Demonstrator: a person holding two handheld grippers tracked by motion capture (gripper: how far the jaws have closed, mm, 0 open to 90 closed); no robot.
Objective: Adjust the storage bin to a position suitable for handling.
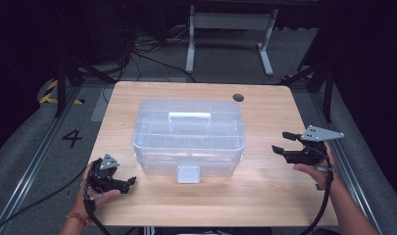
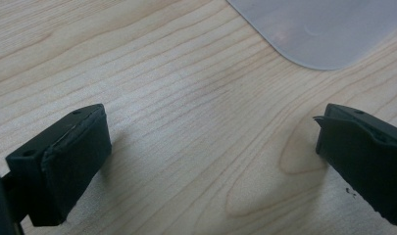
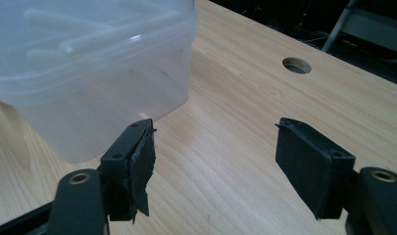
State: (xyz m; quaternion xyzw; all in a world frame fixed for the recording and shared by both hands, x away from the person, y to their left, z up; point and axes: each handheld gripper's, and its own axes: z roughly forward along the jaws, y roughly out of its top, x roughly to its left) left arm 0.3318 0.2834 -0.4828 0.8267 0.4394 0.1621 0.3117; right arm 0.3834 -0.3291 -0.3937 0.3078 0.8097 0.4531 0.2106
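While the clear plastic box (image 1: pixel 188 137) sits lidded mid-bench (image 1: pixel 264 205), both grippers flank it with nothing held: left gripper (image 1: pixel 132 181) low by the near left corner, jaws spread; right gripper (image 1: pixel 279 142) off its right end, jaws also apart. Approach stage, I judge. Next likely calls for reaching the front latch (image 1: pixel 188 174), though whether it is fastened is unclear.

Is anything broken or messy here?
Yes, one small thing: in the right gripper view, the black pad on one jaw of the right hand-held gripper looks torn and ragged along its edge. The clear plastic lidded storage box sits closed and tidy on the wooden table.
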